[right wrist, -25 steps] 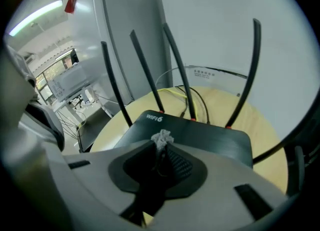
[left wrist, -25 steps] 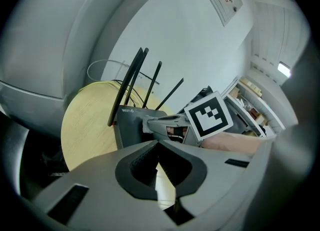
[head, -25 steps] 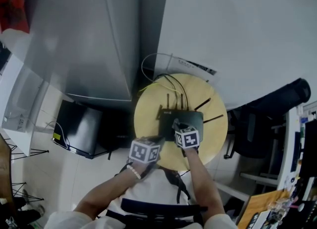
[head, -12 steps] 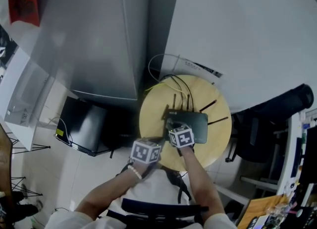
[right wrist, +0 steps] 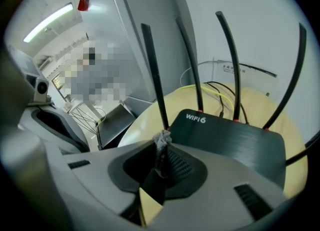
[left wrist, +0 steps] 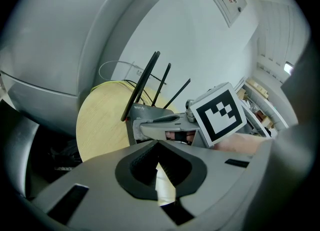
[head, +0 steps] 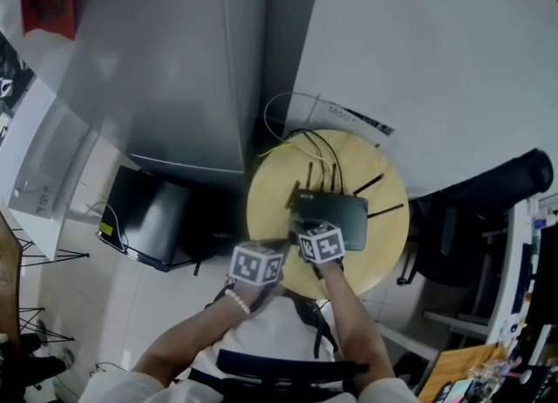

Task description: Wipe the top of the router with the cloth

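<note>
A black router point(head: 336, 215) with several upright antennas sits on a round wooden table point(head: 270, 205). In the right gripper view its ribbed top point(right wrist: 235, 142) carries white "WIFI6" lettering. My right gripper point(right wrist: 160, 151) is shut on a small grey cloth point(right wrist: 161, 138), held at the router's near left corner; the head view shows this gripper point(head: 305, 222) over the router's front edge. In the left gripper view the cloth point(left wrist: 134, 126) pokes out at the right gripper's tip, against the router. My left gripper point(left wrist: 158, 147) is shut with nothing in it and hovers point(head: 277, 249) just left of the right one.
Yellow and black cables point(head: 305, 141) run off the table's far side toward the wall. A grey cabinet point(head: 174, 61) stands at the far left, a dark box point(head: 144, 218) lies on the floor to the left, and a black chair point(head: 475, 209) is at the right.
The right gripper with the cloth has slid a little to the left along the router's front part. The left gripper has stayed beside it.
</note>
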The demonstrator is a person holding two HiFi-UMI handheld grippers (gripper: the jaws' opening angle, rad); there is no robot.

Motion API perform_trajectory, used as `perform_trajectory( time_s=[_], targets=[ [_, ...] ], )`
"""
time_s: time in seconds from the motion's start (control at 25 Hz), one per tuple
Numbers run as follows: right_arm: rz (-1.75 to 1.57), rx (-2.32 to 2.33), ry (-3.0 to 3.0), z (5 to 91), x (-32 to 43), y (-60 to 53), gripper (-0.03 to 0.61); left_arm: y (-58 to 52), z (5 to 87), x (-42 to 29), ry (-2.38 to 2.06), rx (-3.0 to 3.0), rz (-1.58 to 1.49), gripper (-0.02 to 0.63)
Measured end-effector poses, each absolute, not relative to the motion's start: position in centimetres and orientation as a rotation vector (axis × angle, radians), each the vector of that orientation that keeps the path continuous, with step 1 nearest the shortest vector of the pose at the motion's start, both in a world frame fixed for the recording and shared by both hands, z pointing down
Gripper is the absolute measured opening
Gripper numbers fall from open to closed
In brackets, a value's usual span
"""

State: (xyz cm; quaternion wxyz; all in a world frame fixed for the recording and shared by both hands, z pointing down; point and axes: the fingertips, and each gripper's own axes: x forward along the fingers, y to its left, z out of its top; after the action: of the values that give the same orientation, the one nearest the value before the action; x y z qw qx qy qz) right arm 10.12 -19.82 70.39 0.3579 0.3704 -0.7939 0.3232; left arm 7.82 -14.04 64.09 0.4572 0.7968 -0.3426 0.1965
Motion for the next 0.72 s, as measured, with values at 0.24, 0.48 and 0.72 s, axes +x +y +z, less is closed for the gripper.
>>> perform_trajectory(
  time_s=[0.24, 0.48, 0.72],
  targets=[
    [0.839, 0.987, -2.029, 70.6, 12.8, -19.5, 0.063, -14.1, 64.1, 8.4, -0.838, 1.963, 0.485, -0.002],
    [0.844, 1.049, -1.999, 70.6, 16.6, -19.2, 0.063, -14.1, 64.0, 10.0, -0.807, 1.982, 0.497, -0.002],
    [0.858, 1.126, -1.963, 70.7, 21.1, -18.8, 0.063, -14.1, 63.9, 12.1, -0.761, 2.010, 0.505, -0.002]
  ],
)
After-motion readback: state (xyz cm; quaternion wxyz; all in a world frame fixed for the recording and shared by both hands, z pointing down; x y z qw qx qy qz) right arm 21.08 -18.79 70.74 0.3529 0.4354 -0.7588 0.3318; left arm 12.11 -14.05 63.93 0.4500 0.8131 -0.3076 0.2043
